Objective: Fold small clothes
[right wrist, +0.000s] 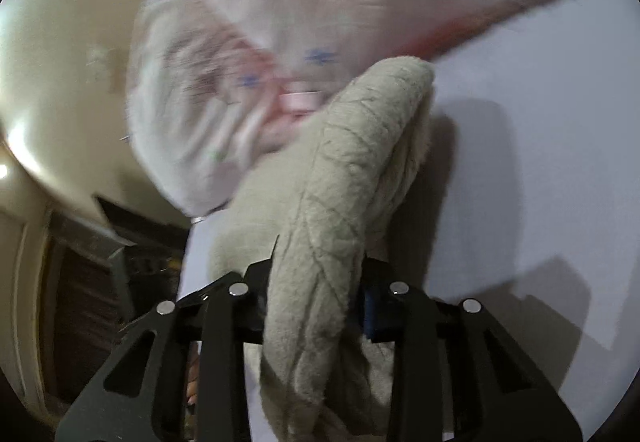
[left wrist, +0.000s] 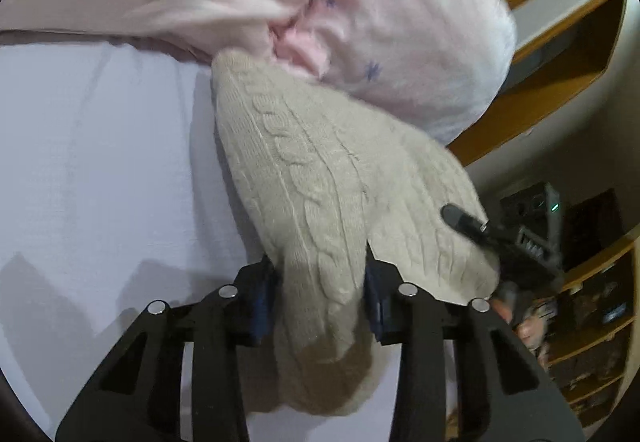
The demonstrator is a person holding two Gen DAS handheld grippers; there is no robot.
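The work surface is a pale lavender-white sheet (left wrist: 100,161), most likely a bed, with wooden shelving (left wrist: 568,53) at 2 o'clock in the left wrist view and a pink star-printed quilt (left wrist: 400,21) bunched across the far side. The beige cable-knit garment (left wrist: 312,169) is held between both tools. I have the left gripper (left wrist: 320,282) with its jaws pinching one edge of the knit, the fabric passing straight between the blue pads (left wrist: 260,298). From there the garment's long axis runs from 6 o'clock up toward 11 o'clock, ending against the quilt. The right gripper (right wrist: 316,282) has its jaws closed on a thick doubled fold of the same knit, which rises toward 1 o'clock in the right wrist view. In the left wrist view, the right tool's finger (left wrist: 460,219) lies on the cloth at 4 o'clock, so the two grips sit close together at the near end. I judge the far end to be resting on the sheet while the near end is lifted. The coming move therefore turns on carrying the near edge along that axis toward the quilt. Both views are motion-blurred, so I cannot tell the garment type or fold count.
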